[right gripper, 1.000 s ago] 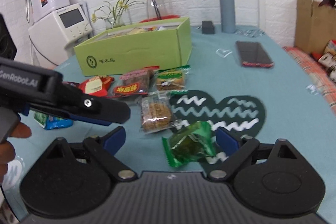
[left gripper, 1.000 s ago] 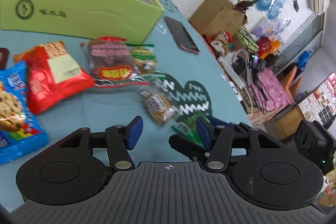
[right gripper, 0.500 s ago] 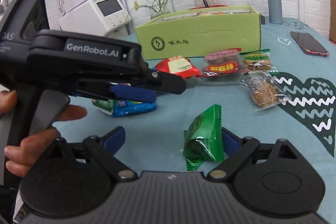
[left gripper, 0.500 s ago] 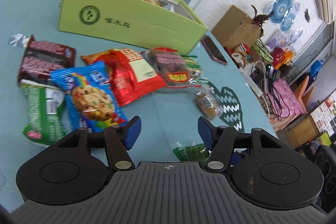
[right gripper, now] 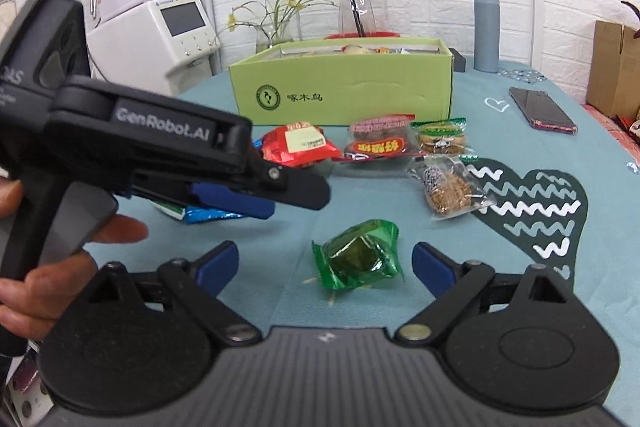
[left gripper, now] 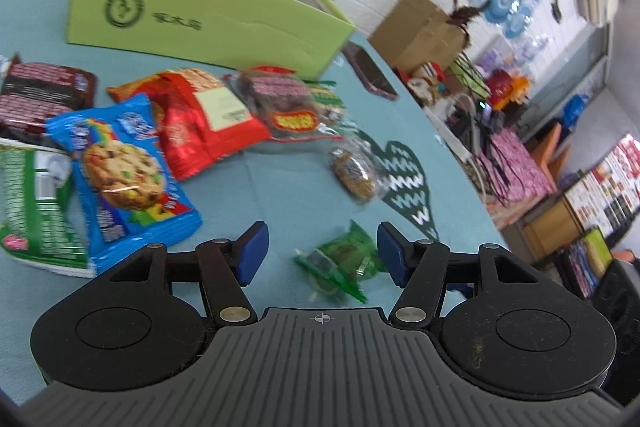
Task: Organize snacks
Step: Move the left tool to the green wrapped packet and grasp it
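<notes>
both wrist views sit low and close over the teal table (left gripper: 248, 187), tilted downward. the left looks toward 1 o'clock, the right toward 12. both share the green candy (left gripper: 344, 259) (right gripper: 362, 257) and the green box (left gripper: 200, 15) (right gripper: 344, 89); the right view also catches the left gripper (right gripper: 260, 195) at 9 o'clock.

we read "genrobot.ai" in pale letters on the side of the left gripper (right gripper: 256, 187). the green box (right gripper: 344, 95) carries a round dark-green emblem and the printed characters "啄木鸟" on its front wall. print on the snack wrappers is too small or blurred for us to read.
</notes>
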Demonstrator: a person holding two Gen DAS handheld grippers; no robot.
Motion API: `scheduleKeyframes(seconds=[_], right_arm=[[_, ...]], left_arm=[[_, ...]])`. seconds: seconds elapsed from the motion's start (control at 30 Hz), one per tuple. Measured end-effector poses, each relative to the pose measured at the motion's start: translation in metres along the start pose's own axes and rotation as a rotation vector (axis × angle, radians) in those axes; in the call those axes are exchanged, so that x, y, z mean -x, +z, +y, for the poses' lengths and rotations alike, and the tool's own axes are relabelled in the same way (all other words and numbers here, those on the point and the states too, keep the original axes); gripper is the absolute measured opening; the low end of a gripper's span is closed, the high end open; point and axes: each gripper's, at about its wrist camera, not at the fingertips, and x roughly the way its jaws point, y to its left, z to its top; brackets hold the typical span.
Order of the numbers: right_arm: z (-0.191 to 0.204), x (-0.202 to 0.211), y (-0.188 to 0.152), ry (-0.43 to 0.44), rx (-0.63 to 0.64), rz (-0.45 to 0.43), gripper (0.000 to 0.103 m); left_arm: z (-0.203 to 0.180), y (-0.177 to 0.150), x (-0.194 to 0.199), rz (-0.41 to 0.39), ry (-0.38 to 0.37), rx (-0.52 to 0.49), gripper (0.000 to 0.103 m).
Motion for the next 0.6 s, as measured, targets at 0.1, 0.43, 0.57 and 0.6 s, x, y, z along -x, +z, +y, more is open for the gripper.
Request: scheduleKeyframes(seconds=[0.1,0.43,0.57,0.6], right_arm=[[-0.008,-0.007,-0.003,-0.012,-0.021,0.014,0.091],[-0.012,-0.014,-0.001,-0.001,-0.031,0.012,0.079],[-0.008,-0.014,-0.001,-0.003,-0.015,0.018,0.068],[-0.008,-0.014,-0.001,-0.010,-0.010,0.018,0.068]], left_arm=[[-0.007,-0.001,-0.011,0.028,-0.003,-0.025,0.045],[-0.011,-0.003,-0.029,0.068,0.028,-0.056,0.047],[-0.012,-0.003,-0.029,0.069,0.029,-0.071,0.046],[-0.012,-0.003,-0.028,0.069,0.027,-0.073,0.046]])
